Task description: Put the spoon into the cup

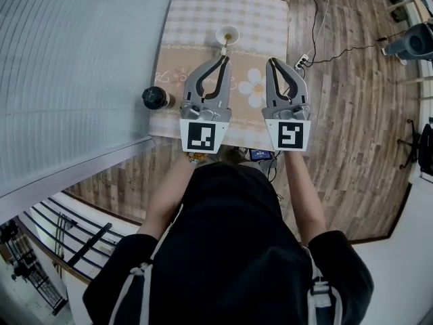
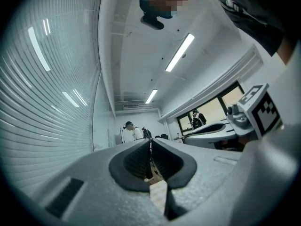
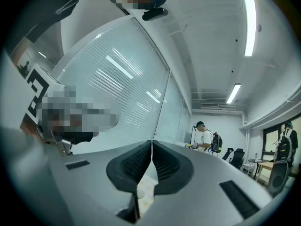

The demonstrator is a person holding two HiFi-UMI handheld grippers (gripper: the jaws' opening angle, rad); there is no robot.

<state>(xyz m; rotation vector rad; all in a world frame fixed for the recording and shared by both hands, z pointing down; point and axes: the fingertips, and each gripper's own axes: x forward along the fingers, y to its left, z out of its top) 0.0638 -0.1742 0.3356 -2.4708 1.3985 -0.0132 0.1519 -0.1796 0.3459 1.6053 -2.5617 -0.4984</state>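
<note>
A small white cup (image 1: pixel 226 34) stands toward the far end of the table. A thin yellowish piece, apparently the spoon (image 1: pixel 224 44), rests in it and leans over the near rim. My left gripper (image 1: pixel 224 58) hovers just short of the cup, its jaws shut with nothing between them. My right gripper (image 1: pixel 271 61) sits level with it to the right, also shut and empty. Both gripper views point up into the room, so the cup and spoon are hidden there. The left gripper (image 2: pixel 150 143) and right gripper (image 3: pixel 152 144) show closed tips.
The table (image 1: pixel 189 19) carries a checked cloth with a flower print (image 1: pixel 255 84). A dark round lidded object (image 1: pixel 155 98) stands at its left edge beside a ribbed glass wall. Cables and a power strip (image 1: pixel 302 61) lie on the wooden floor to the right.
</note>
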